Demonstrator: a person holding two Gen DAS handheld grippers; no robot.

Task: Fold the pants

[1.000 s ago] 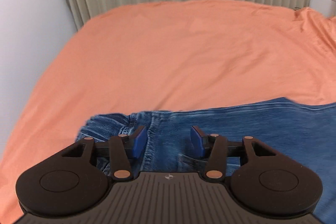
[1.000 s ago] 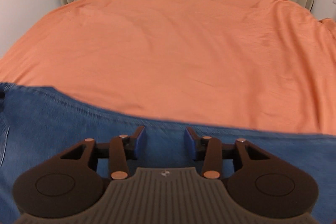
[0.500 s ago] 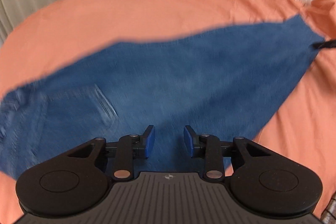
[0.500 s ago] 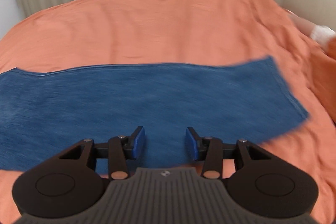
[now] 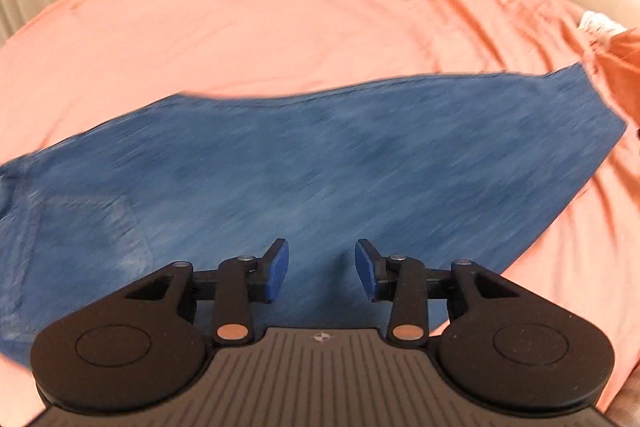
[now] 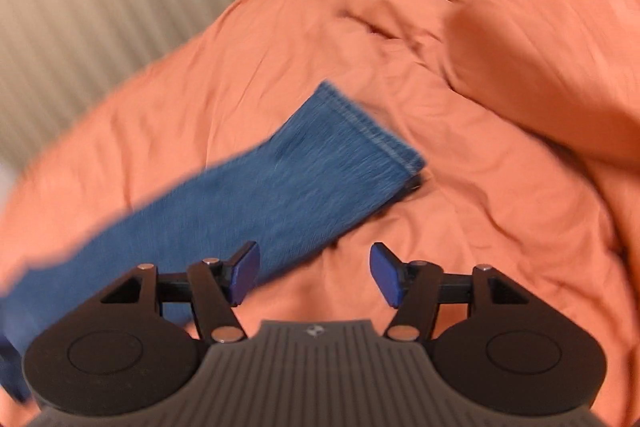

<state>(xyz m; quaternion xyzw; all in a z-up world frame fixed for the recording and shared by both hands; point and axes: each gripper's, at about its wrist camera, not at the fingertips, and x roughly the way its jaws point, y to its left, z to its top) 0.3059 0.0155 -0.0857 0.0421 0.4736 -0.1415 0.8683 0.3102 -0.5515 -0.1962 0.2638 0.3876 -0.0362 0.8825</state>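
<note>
Right tongs (image 6: pixel 314 273) swung toward pants (image 6: pixel 304 183) hem, opening, empty.

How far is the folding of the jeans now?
Done: the jeans lie flat as one long strip on the orange sheet, hem stretched out. In hand: nothing; the left gripper and right gripper are empty, jaws opening. Left: folding the strip across its length.

Blue denim pants (image 5: pixel 320 163), folded lengthwise, lie flat across the orange-sheeted bed (image 5: pixel 240 27): back pocket at near left, stitched hem (image 6: pixel 372 131) at far right; image blurred.
</note>
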